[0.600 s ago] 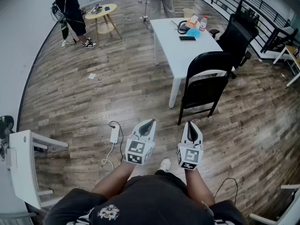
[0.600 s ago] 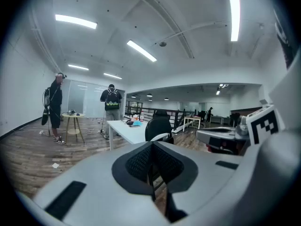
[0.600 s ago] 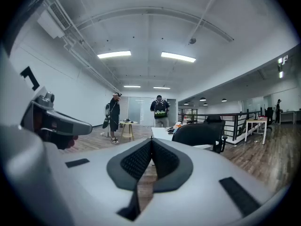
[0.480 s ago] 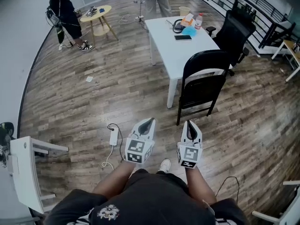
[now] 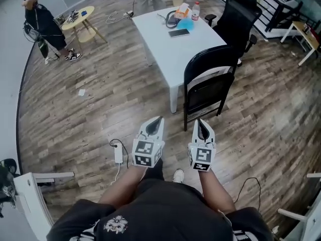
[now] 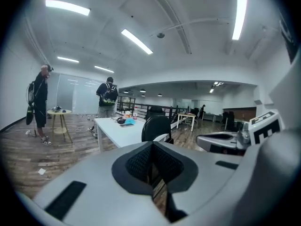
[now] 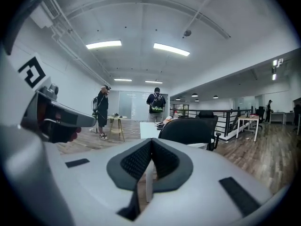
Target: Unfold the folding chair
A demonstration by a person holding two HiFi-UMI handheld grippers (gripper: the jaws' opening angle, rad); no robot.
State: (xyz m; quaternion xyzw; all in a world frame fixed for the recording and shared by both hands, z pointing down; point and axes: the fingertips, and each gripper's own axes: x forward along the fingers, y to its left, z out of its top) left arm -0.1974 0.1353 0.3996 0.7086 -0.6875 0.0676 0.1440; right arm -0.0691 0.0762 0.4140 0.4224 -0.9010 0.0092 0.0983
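Where the lower left edge cuts the head view, a white frame (image 5: 29, 200) shows only in part. A white adapter (image 5: 118, 153) with its cable lies on the wood floor (image 5: 90, 109) near the left gripper (image 5: 158, 119). That gripper's jaws are closed together with nothing between them. The right gripper (image 5: 199, 123), just beside it, is likewise closed and empty. Both marker cubes carry black-and-white square patterns; no lettering can be read on them, and the print on the person's dark shirt (image 5: 113, 226) is too small to make out.

The black folding chair (image 5: 208, 64) stands ahead of the right gripper, apart from both tools, at the near corner of the white table (image 5: 168, 49). Whether it touches the table cannot be told. Bare floor lies open between grippers and chair. A black office chair (image 5: 239, 14) stands behind it.
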